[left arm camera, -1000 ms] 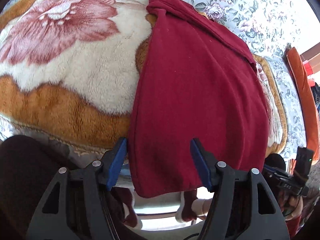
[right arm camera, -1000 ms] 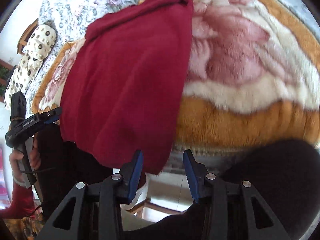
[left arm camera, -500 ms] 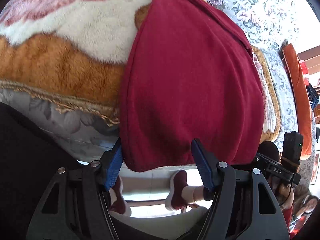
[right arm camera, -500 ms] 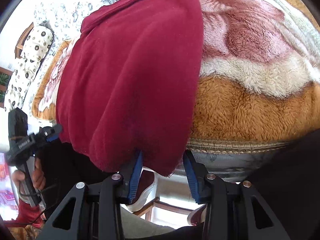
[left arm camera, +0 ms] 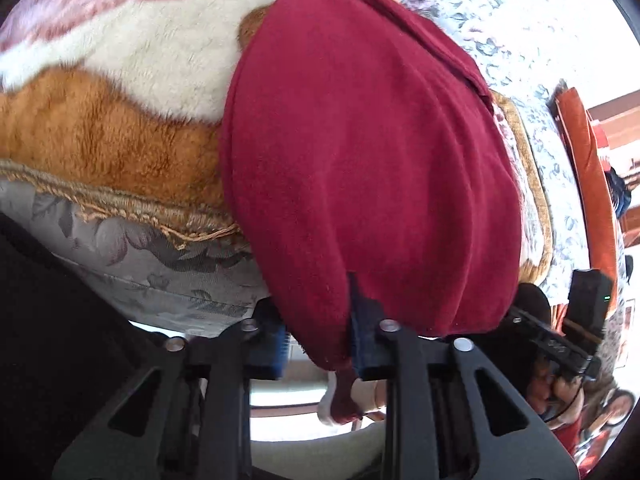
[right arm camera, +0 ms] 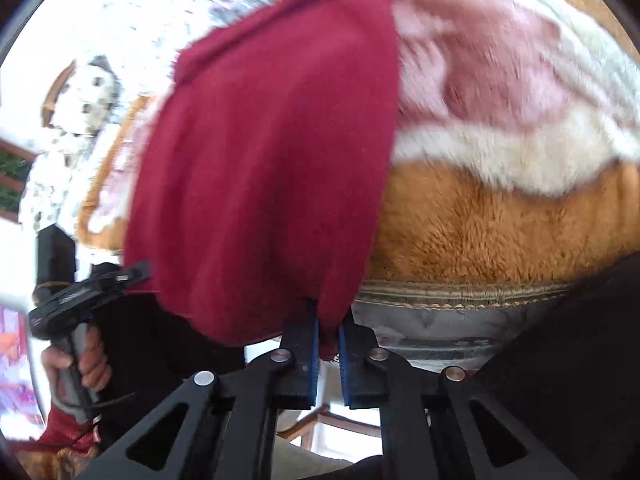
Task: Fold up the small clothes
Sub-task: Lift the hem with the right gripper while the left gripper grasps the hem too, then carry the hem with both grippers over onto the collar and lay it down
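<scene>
A dark red garment [left arm camera: 360, 160] [right arm camera: 272, 160] lies spread on a plush orange, white and pink blanket [left arm camera: 100, 140] [right arm camera: 500, 220], its near hem hanging over the bed's edge. My left gripper [left arm camera: 320, 340] is closing its jaws on the hem's left corner, and the bunched cloth fills the gap between the blue pads. My right gripper [right arm camera: 329, 344] is shut on the hem's right corner, with a narrow fold pinched between its pads. Each wrist view shows the other gripper in a hand at the far corner.
A floral sheet [left arm camera: 500, 40] covers the bed beyond the blanket. An orange cushion [left arm camera: 588, 180] lies at the far right and a spotted pillow [right arm camera: 80, 100] at the far left. The person's dark clothing [left arm camera: 48, 340] stands against the bed's edge.
Both grippers moved in on the garment's near hem and went from wide open to shut on its two corners. The cloth at each corner is now bunched between the pads.
</scene>
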A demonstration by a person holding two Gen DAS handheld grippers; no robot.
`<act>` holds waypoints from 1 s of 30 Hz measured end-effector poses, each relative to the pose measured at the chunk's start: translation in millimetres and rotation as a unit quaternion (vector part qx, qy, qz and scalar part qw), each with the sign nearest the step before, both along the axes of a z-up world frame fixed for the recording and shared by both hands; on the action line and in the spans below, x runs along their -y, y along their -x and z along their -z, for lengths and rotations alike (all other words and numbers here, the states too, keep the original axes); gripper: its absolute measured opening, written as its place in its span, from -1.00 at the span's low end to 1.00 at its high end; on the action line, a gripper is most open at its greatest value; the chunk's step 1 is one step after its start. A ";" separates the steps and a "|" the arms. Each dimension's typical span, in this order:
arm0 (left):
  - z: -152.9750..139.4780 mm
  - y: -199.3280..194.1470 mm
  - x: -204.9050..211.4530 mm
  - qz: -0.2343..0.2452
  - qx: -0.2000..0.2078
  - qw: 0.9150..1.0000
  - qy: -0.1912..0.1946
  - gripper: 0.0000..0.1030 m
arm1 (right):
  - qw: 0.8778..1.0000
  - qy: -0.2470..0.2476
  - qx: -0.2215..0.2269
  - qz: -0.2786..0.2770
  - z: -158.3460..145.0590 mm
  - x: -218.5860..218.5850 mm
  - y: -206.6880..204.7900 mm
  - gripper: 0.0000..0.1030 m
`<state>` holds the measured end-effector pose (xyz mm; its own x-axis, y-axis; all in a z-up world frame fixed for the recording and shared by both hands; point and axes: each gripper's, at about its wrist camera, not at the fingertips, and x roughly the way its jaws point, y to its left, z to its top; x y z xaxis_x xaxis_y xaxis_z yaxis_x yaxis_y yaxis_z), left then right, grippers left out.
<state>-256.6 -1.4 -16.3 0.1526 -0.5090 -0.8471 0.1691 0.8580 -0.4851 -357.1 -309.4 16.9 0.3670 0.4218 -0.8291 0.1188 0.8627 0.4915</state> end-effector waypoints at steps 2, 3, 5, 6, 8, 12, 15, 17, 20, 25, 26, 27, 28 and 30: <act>-11.2 1.8 -0.6 0.003 0.010 1.000 0.001 -0.70 | 1.000 -0.011 0.020 -0.007 -16.9 5.4 5.9 -0.86; -19.6 2.3 -2.0 0.004 0.017 1.000 0.005 -0.70 | 0.999 -0.024 0.032 -0.009 -25.4 9.3 7.8 -0.86; -38.5 0.8 -6.2 0.003 0.029 0.999 0.016 -0.70 | 0.997 -0.048 0.056 -0.007 -43.9 19.6 8.6 -0.86; -48.3 -1.3 -8.9 0.000 0.036 0.999 0.023 -0.70 | 0.996 -0.059 0.072 -0.006 -54.8 24.7 7.8 -0.86; -65.4 -8.4 -13.6 -0.005 0.049 0.998 0.036 -0.70 | 0.991 -0.082 0.109 -0.004 -76.1 35.1 2.6 -0.86; -95.1 -39.5 -8.6 -0.007 0.075 0.995 0.059 -0.70 | 0.979 -0.106 0.172 0.008 -111.0 47.9 -26.4 -0.87; -114.3 -74.1 -2.7 -0.007 0.098 0.992 0.074 -0.70 | 0.973 -0.097 0.209 0.023 -132.3 55.4 -65.8 -0.87; -125.1 -103.0 -2.2 -0.017 0.117 0.990 0.072 -0.70 | 0.970 -0.092 0.223 0.032 -142.0 63.6 -98.3 -0.88; -138.4 -151.4 4.1 -0.032 0.136 0.987 0.078 -0.70 | 0.969 -0.074 0.232 0.046 -147.6 78.6 -151.2 -0.88; -131.8 -249.4 25.2 -0.061 0.143 0.986 0.064 -0.70 | 0.972 -0.053 0.215 0.077 -127.6 107.1 -246.5 -0.88; -128.5 -271.5 33.2 -0.065 0.147 0.986 0.054 -0.70 | 0.973 -0.053 0.209 0.083 -118.5 115.9 -267.6 -0.88; -125.1 -289.2 36.7 -0.070 0.147 0.985 0.049 -0.70 | 0.973 -0.052 0.204 0.089 -111.1 119.7 -283.4 -0.88; -119.5 -307.9 40.8 -0.075 0.147 0.985 0.045 -0.70 | 0.974 -0.052 0.198 0.097 -102.4 123.8 -299.7 -0.88; -102.2 -342.2 50.3 -0.087 0.141 0.986 0.026 -0.74 | 0.976 -0.053 0.181 0.111 -80.0 131.6 -333.6 -0.88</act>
